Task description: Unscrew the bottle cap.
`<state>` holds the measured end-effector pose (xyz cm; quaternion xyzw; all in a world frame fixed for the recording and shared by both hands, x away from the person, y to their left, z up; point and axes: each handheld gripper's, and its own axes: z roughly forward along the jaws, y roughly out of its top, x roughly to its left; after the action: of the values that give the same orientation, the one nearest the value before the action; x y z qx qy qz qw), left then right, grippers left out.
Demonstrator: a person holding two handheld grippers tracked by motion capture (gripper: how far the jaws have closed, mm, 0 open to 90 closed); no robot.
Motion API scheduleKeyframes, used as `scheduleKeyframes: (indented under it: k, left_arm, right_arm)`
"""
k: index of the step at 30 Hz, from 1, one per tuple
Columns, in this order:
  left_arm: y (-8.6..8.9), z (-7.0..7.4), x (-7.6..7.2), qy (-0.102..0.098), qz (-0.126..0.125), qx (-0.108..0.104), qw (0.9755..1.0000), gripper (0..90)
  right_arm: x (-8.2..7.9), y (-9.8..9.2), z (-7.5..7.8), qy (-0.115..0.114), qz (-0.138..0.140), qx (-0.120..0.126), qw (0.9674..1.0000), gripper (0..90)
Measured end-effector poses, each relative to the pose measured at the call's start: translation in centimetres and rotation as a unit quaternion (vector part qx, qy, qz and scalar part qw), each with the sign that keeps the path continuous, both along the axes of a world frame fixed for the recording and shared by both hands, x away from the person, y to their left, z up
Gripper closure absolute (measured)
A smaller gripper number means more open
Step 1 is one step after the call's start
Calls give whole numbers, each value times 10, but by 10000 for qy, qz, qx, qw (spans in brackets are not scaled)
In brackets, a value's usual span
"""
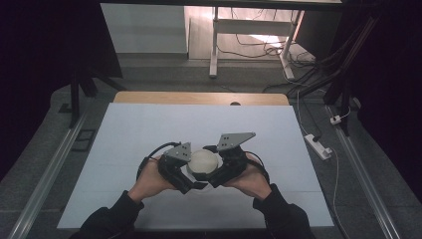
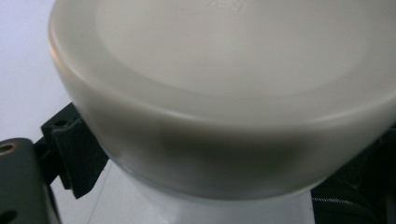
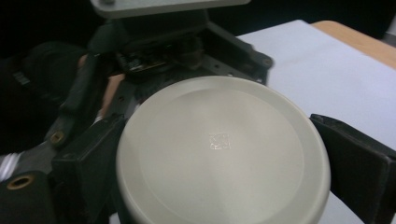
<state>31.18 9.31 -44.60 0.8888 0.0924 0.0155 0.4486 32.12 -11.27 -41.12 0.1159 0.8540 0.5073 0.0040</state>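
Dark sleeves come in from the bottom of the high view, and two bare hands hold the claws close together near the front middle of the bench, which has a pale blue-white cover.

On the left side, the left hand holds the left claw, with its grey plate on top and a black cable looping behind it. This claw points toward the middle, to a round container with a cream-white lid. In the left gripper view the lid is very near and a little blurred. One black jaw touches the container's side just under the lid rim at the left, and a dark part stands at the right edge, so this claw seems closed on the container, below the lid.

The container sits between both claws, over the bench cover; I cannot tell if it rests on the cover or is lifted.

On the right side, the right hand holds the right claw, also pointing inward. In the right gripper view its two black jaws stand at the left and right sides of the lid, both touching its edge, so this claw grips the lid. Behind the lid there, the body of the left claw is visible, and the wooden edge of the bench is at the far right.
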Motion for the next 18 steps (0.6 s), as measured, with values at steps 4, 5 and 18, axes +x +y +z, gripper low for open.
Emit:
scheduleKeyframes:
  k: [4, 5, 18]
  left_arm:
    - [-1, -1, -1, 8, -231, 4, 9997, 74]
    - [-1, -1, -1, 2, -268, 6, 9996, 75]
    - [1, 0, 1, -31, 352, -39, 9994, 74]
  right_arm:
    - [0, -2, 0, 45, 334, 18, 9994, 76]
    - [0, -3, 0, 26, 397, -5, 9992, 75]
    - [2, -7, 4, 24, -142, 115, 9998, 2]
